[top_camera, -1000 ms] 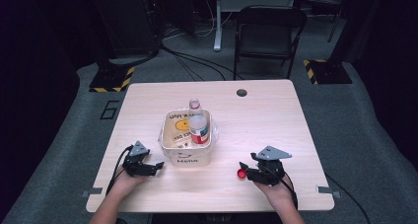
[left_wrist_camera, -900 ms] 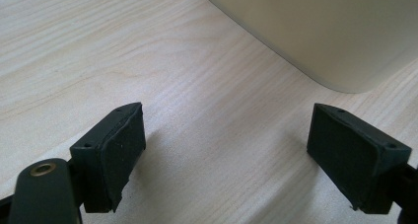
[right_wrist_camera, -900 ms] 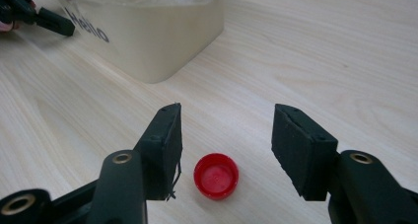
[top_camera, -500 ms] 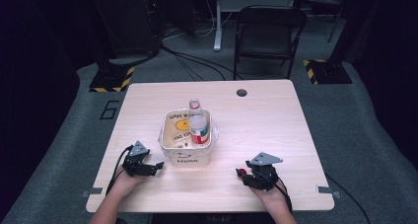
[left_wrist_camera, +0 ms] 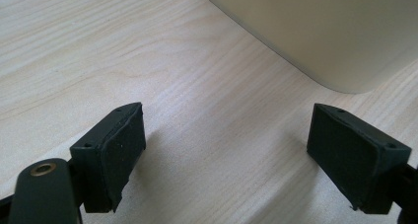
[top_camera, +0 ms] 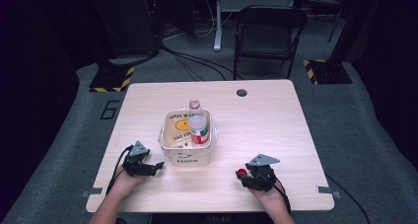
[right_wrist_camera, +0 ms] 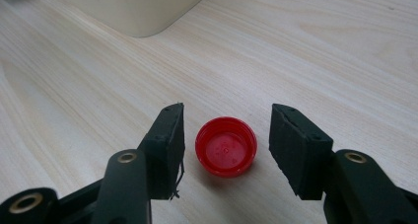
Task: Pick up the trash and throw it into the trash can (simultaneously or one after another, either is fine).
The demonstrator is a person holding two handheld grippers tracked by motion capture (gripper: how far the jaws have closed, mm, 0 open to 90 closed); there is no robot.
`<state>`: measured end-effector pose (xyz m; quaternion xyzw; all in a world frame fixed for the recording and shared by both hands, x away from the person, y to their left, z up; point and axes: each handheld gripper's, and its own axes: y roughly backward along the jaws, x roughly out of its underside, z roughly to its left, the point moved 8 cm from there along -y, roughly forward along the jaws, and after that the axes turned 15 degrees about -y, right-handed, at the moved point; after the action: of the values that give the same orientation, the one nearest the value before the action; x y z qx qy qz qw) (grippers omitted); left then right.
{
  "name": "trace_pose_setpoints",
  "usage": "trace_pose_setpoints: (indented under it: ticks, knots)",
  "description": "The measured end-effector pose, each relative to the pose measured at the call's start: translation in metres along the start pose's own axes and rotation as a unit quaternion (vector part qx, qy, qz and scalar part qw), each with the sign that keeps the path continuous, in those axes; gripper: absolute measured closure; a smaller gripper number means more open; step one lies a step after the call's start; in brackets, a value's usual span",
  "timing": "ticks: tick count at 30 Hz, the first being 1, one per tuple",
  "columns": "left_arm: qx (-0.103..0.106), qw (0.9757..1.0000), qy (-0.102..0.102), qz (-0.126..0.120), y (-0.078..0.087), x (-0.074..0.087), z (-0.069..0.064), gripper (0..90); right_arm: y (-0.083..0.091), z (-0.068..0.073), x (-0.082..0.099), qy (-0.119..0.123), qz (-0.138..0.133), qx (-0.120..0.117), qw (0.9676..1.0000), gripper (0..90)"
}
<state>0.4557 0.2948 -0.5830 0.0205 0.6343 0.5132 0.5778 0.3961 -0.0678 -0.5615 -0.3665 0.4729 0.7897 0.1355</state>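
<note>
A red bottle cap [right_wrist_camera: 226, 146] lies open side up on the wooden table [top_camera: 266, 120], near its front edge. My right gripper [right_wrist_camera: 226, 123] sits low over it with a jaw on each side. Its jaws have just been closing, but a gap remains at each pad, so it is open. In the high view the cap [top_camera: 241, 173] shows at the tip of that gripper [top_camera: 245, 177]. My left gripper [top_camera: 156, 166] rests open on the table with nothing between its jaws, just left of a cream tub [top_camera: 187, 157].
The tub holds an uncapped clear bottle [top_camera: 198, 125] with a red label. The tub's corner shows in the left gripper view [left_wrist_camera: 320, 31] and the right gripper view [right_wrist_camera: 138, 7]. A cable hole [top_camera: 241, 92] is at the table's far edge; a dark chair [top_camera: 268, 31] stands beyond.
The right gripper has come down toward the table, so its jaws now flank the red cap. The left gripper has stayed in place.
</note>
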Motion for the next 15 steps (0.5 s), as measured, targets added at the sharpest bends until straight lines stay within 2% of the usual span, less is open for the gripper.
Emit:
trace_pose_setpoints:
  ticks: [15]
  knots:
    - [0.002, 1.0000, 0.002, 0.001, 0.0001, 0.0002, -0.0006, 14.7, -0.0080, -0.0010, 0.0059, 0.008, 0.019, 0.007, 0.9998, 51.6]
